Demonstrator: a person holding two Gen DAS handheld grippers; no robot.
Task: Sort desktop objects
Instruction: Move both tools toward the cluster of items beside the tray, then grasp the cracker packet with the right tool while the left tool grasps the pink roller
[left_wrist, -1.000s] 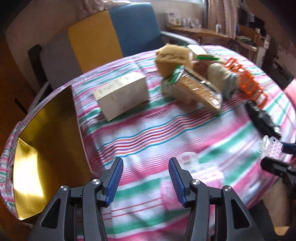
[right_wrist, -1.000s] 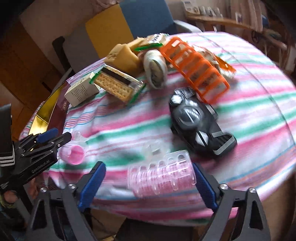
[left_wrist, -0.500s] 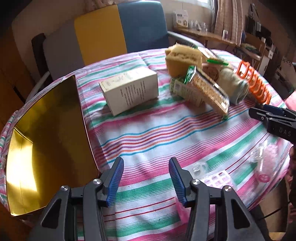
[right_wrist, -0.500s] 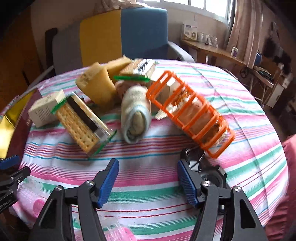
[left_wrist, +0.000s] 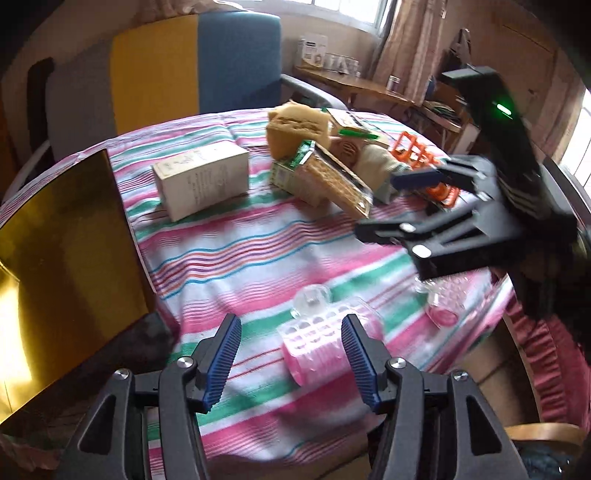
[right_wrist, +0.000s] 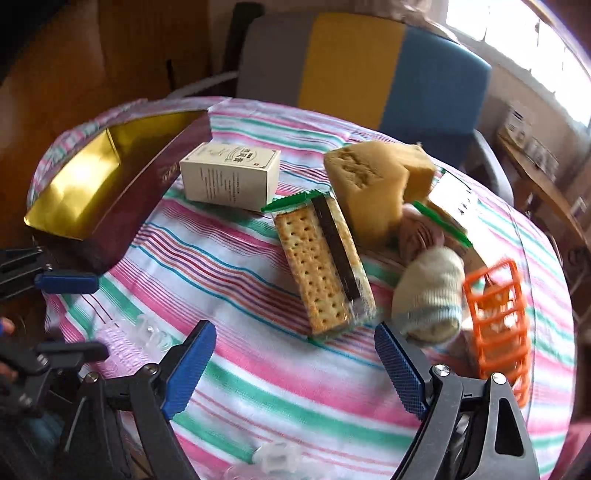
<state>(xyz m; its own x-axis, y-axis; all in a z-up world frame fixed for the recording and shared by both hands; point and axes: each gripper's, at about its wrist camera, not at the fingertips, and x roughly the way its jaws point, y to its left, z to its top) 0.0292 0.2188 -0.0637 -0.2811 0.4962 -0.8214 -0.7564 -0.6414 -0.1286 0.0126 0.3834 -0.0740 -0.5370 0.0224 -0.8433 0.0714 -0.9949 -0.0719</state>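
Observation:
My left gripper (left_wrist: 291, 354) hangs low over the near table edge with its jaws opening. A pink hair roller (left_wrist: 321, 347) lies on the cloth between the fingers, close to the right pad (left_wrist: 358, 358), not squeezed. A second pink roller (left_wrist: 447, 299) lies to the right, under my right gripper (left_wrist: 391, 206). In the right wrist view my right gripper (right_wrist: 295, 369) is open, its jaws opening wider, with nothing between them. A cracker packet (right_wrist: 321, 266) lies just ahead of it. My left gripper (right_wrist: 74, 315) shows at the left edge.
A gold-lined box (left_wrist: 62, 266) stands open at the left. Behind lie a white carton (right_wrist: 231, 177), a yellow sponge (right_wrist: 369, 177), a rolled sock (right_wrist: 428, 295) and an orange rack (right_wrist: 495, 325). A clear cap (left_wrist: 310, 299) sits by the roller. A chair (left_wrist: 184, 66) stands behind the table.
My right gripper left the pink roller, rolled and swung toward the pile of packets. My left gripper's jaws have widened, and the roller now lies between them.

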